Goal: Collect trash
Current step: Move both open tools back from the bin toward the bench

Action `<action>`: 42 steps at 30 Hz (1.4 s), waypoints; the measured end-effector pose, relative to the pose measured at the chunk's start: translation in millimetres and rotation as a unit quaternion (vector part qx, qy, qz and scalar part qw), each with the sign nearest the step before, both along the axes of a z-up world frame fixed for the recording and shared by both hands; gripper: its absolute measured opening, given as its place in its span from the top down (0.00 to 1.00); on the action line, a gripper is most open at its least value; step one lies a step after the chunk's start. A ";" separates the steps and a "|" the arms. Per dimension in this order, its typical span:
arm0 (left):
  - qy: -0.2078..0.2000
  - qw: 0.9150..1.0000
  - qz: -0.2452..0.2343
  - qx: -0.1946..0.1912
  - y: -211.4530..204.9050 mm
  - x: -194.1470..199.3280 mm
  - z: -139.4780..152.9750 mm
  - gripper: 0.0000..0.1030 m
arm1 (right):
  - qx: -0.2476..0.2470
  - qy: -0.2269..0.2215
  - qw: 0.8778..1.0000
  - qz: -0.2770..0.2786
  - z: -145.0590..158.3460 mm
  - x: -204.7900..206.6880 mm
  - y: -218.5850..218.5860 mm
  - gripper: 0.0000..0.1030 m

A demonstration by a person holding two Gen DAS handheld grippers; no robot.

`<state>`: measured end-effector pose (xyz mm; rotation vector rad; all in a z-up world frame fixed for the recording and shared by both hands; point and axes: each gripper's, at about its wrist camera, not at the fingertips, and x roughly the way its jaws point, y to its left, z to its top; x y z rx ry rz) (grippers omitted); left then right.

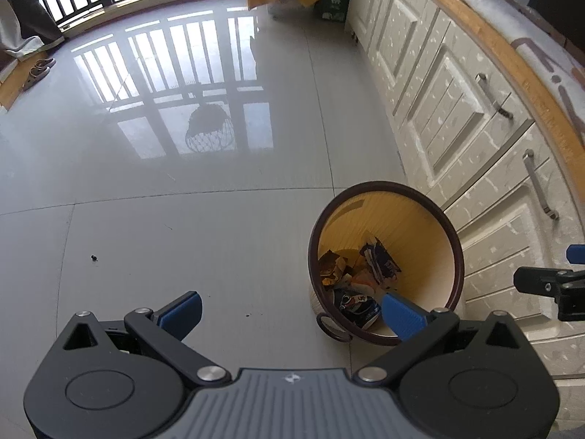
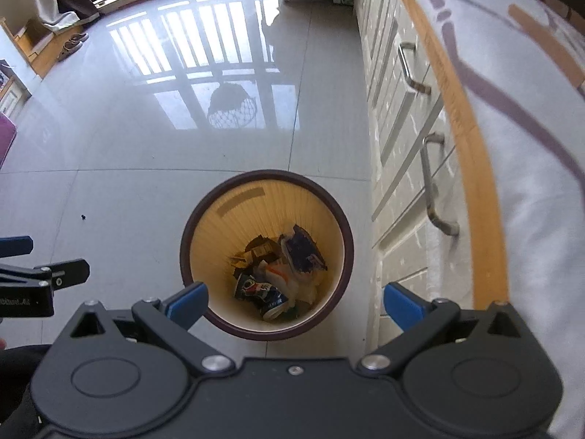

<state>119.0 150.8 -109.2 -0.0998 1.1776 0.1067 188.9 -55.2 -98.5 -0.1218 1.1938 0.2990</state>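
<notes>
The left gripper is spread wide and holds nothing. The right gripper is likewise spread and empty. The waste bin stands upright on the tiled floor at the lower centre of the right wrist view, just beside the white cabinets. Crumpled wrappers lie at its bottom.

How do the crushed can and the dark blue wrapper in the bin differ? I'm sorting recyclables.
The crushed can lies nearest the camera, rounded, with white lettering; the dark blue wrapper sits farther back, flat and crinkled, leaning against the bin wall. Both are dark blue.
</notes>
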 end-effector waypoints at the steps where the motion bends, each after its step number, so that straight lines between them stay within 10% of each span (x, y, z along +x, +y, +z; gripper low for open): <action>1: -0.003 1.000 0.001 0.000 0.6 -1.9 3.1 0.00 | 0.002 -0.003 1.000 0.001 4.7 -2.5 0.5 0.00; 22: -0.114 0.993 -0.006 -0.013 -20.8 -49.1 81.3 0.00 | 0.053 -0.117 0.992 0.004 98.0 -55.4 -42.6 0.00; 42: -0.225 0.969 -0.094 -0.033 -126.4 -46.7 145.2 0.00 | 0.079 -0.258 0.956 -0.116 151.6 -95.2 -205.1 0.00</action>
